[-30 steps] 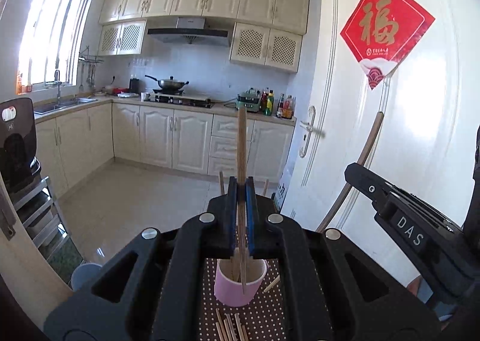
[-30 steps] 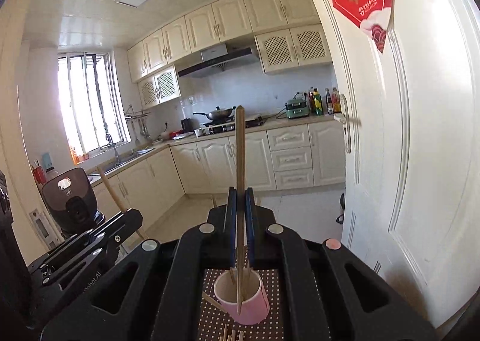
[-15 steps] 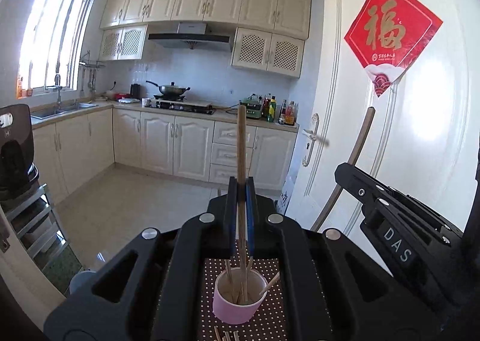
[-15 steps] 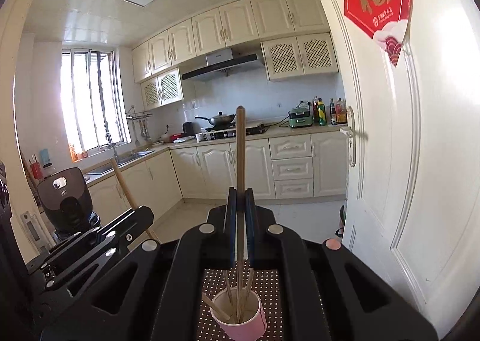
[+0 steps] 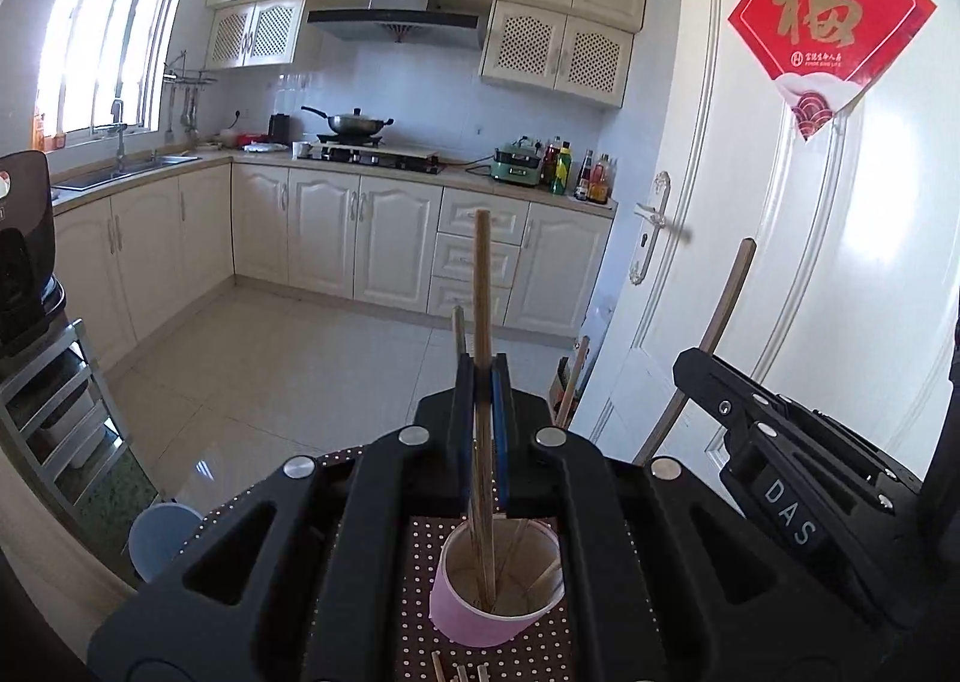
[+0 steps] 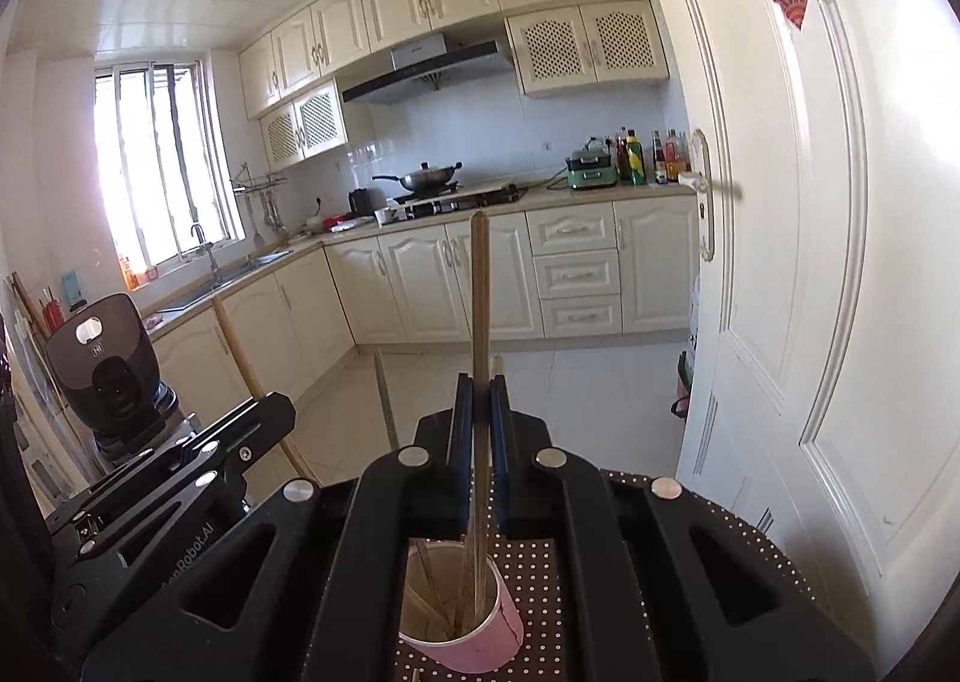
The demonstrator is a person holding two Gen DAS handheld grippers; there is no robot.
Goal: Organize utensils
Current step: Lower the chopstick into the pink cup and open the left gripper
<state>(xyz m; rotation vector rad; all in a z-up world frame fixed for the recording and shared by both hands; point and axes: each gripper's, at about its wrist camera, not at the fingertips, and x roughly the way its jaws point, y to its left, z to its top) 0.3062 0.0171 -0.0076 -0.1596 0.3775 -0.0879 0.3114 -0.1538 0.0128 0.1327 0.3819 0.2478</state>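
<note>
My left gripper [image 5: 482, 376] is shut on a wooden chopstick [image 5: 482, 286], held upright with its lower end inside the pink cup [image 5: 498, 604]. My right gripper [image 6: 480, 391] is shut on another wooden chopstick [image 6: 479, 292], also upright with its lower end in the same pink cup [image 6: 465, 634]. The cup stands on a brown dotted mat [image 5: 420, 574] and holds several other chopsticks. Loose chopsticks [image 5: 459, 672] lie on the mat in front of the cup. The right gripper [image 5: 810, 508] shows in the left view, the left gripper [image 6: 168, 484] in the right view.
A white door [image 5: 810, 262] stands close on the right. Kitchen cabinets and a stove with a wok [image 5: 354, 125] line the far wall. A black appliance on a rack [image 6: 108, 370] stands at the left. A blue bin [image 5: 162, 532] sits on the floor below the table edge.
Both grippers have lowered their chopsticks further, so the lower ends now sit deep in the pink cup. The cup looks nearer and larger in both views.
</note>
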